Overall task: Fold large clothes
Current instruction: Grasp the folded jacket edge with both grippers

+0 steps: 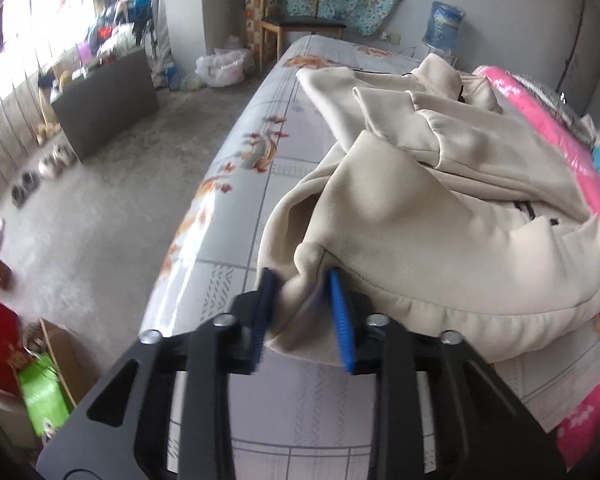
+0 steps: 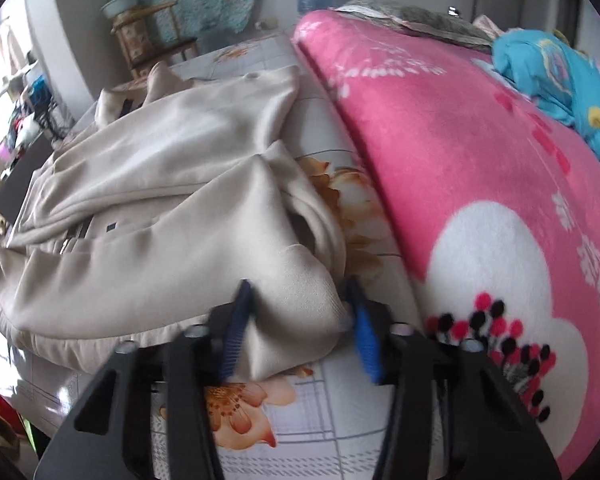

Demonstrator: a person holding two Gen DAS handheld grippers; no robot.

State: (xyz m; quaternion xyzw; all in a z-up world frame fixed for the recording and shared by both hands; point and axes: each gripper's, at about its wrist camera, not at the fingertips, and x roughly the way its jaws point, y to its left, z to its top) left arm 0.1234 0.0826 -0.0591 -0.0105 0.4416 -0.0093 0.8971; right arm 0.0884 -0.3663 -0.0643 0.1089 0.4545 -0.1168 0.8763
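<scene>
1. Grippers first: the left gripper [image 1: 302, 280], at the bottom centre of its view, has its blue pads drawn in on a bunched corner of the beige jacket [image 1: 440, 200]; cloth fills the gap and the pads seem to press it.
2. The right gripper [image 2: 300, 292], low in its view, likewise has the opposite hem corner of the jacket between its pads, though the right-hand pad looks slightly clear of the cloth, so I cannot tell whether that grip is firm.
3. Progress, as I judge it: hardly begun. The jacket lies rumpled, sleeves folded loosely over its body, and needs spreading before any fold.
4. It rests on a bed [image 1: 260, 208] with a floral grid cover; a pink blanket [image 2: 460, 140] lies alongside.
5. Beyond: a concrete floor [image 1: 100, 200], a wooden chair [image 1: 296, 20] at upper centre, and a water jug [image 1: 444, 28].
</scene>
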